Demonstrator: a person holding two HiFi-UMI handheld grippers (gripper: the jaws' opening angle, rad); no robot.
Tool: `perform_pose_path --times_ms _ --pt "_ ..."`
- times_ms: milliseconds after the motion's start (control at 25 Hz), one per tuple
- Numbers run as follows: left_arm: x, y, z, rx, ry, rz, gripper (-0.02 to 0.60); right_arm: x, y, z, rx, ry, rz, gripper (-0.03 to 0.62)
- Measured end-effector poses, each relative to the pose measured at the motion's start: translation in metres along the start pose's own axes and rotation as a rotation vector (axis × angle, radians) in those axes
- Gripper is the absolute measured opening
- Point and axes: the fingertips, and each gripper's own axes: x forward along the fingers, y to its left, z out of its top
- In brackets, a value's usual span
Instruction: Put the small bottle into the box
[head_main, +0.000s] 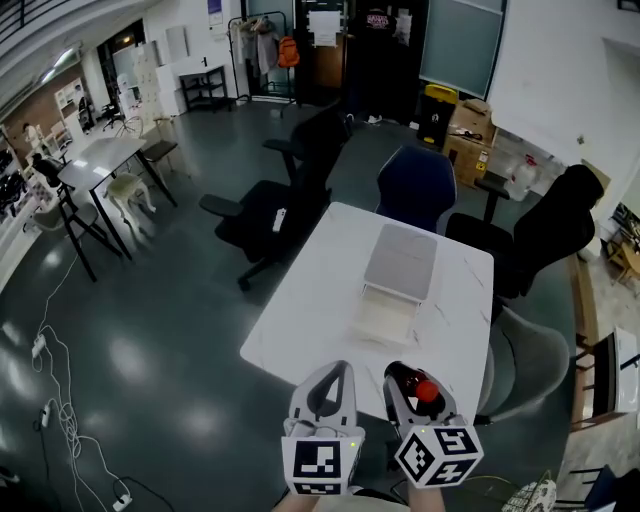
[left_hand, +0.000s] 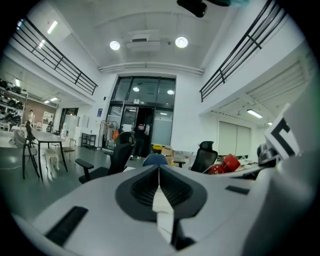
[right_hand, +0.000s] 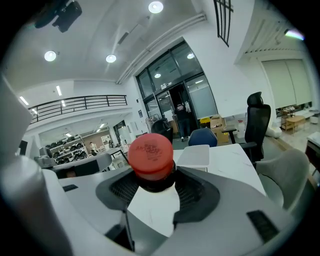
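Bottle in transit: the right gripper (head_main: 408, 388) has its jaws clenched on the bottle (right_hand: 150, 156), gripping the dark body just below the red cap, above the near edge of a white table (head_main: 300, 300). The left gripper (head_main: 333, 388) hangs just beside it on the left, its jaws pressed together on nothing.

Farther along the table, toward its middle, the box (head_main: 386, 318) lies open. Its grey lid (head_main: 402, 260) is folded back on the far side and its pale tray faces up, with nothing visible inside. The bottle is in the air, apart from the box, with bare tabletop between them.

The pick-up looks done and the carry is the step in hand. The next move calls for taking the right gripper forward, toward the far side, until the bottle is over the tray. The bottle then has to be lowered inside the walls, and only then should the jaws part.

The bottle is round and may roll if laid on its side. The tray looks shallow, so a release from too high could let it bounce out. The left gripper has no evident part to play unless the box needs steadying.
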Motion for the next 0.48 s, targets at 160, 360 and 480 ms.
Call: perform_pose_path --times_ms 160,360,480 --pt "0.016 0.013 -0.002 -0.006 0.012 -0.028 0.02 0.017 0.004 0.005 0.007 -0.008 -0.018 0.229" --pt "0.03 0.02 -0.008 -0.017 0.033 -0.067 0.02 0.03 0.005 0.003 0.012 -0.003 -0.05 0.228" --pt "0.039 0.021 -0.011 -0.007 0.043 -0.083 0.02 0.037 0.002 0.001 0.017 0.012 -0.063 0.227"
